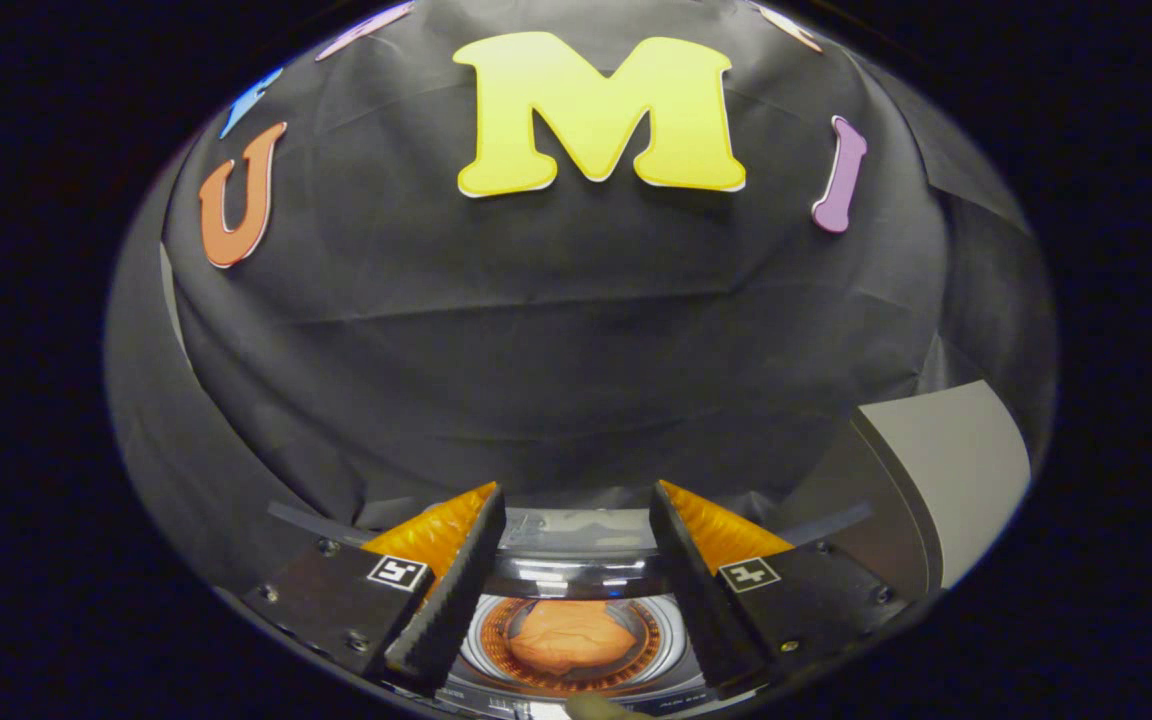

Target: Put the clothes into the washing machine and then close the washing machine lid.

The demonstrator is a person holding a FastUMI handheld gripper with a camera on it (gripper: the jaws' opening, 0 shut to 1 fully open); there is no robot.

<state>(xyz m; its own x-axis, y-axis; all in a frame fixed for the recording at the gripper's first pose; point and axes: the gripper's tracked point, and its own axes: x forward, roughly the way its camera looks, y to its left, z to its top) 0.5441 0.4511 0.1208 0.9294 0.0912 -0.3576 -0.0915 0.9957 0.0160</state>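
Here my hand-held gripper [576,590] hangs over the open top of the washing machine [576,560], released, with nothing between its two fingers. Starting at the left, the left finger [446,600] shows its dark ribbed pad facing inward, an orange backing behind it and a black plate carrying a small square marker [397,572] on its outer side. In the wide gap between the fingers I look down into the drum [671,640], a shiny round well with a ring of metal around its bottom. The clothes [571,637] lie there as an orange bundle, crumpled, resting in the middle of the drum floor, below and clear of both fingers. Just beyond the bundle, the far rim of the machine's opening catches bright reflections. Moving on, the right finger [696,600] mirrors the left one, ribbed pad inward, orange backing, and a second marker [748,574] on its black plate. Further right, past that finger, the washing machine lid [946,480] stands raised, a grey panel with a darker edge, tilted up against the black cloth wall [556,330] that rises behind everything.
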